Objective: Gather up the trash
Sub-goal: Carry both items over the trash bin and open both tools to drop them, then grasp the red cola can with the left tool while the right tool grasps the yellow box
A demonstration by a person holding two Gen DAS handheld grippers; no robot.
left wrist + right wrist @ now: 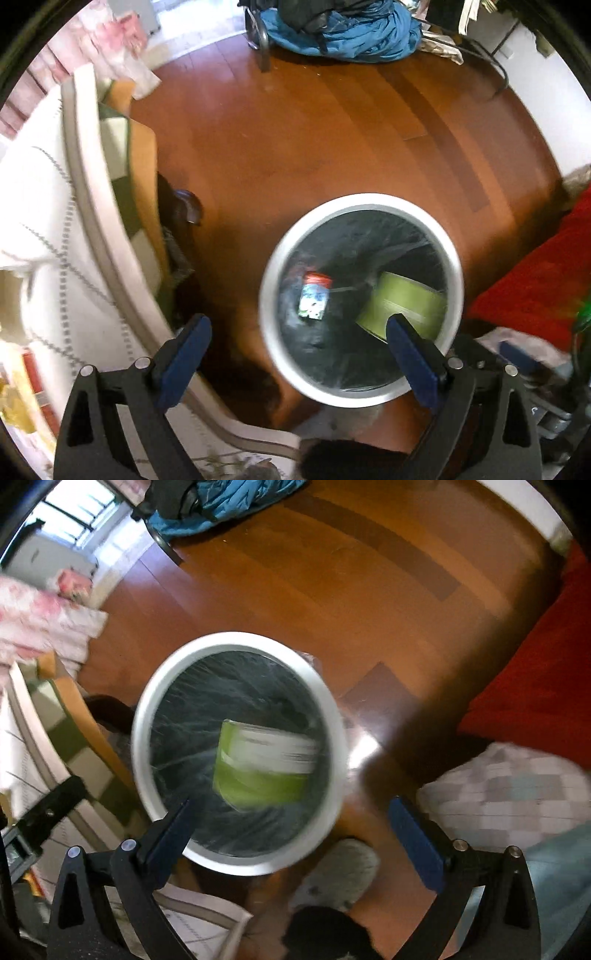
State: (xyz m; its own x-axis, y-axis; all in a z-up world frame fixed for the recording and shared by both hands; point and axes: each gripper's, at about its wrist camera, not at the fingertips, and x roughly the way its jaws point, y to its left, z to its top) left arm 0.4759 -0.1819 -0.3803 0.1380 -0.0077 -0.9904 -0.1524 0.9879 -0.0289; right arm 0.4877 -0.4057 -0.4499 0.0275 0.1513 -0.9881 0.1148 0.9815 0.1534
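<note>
A round white-rimmed bin (456,258) with a black liner stands on the wooden floor, seen from above in both views. Inside it lie a green box (406,299) and a small red-capped packet (314,299). In the right wrist view the bin (147,701) sits left of centre, and the green box (258,771) appears blurred within its mouth. My left gripper (299,332) hangs open above the bin's near edge, holding nothing. My right gripper (291,816) is open too, its left finger over the bin's rim, with nothing between the fingers.
A white table edge (96,236) curves along the left with a chair (144,177) tucked under it. Blue clothing (351,33) lies heaped at the far side of the floor. A red cushion (535,672) and a checked cloth (509,786) sit to the right. A grey slipper (340,875) is below the bin.
</note>
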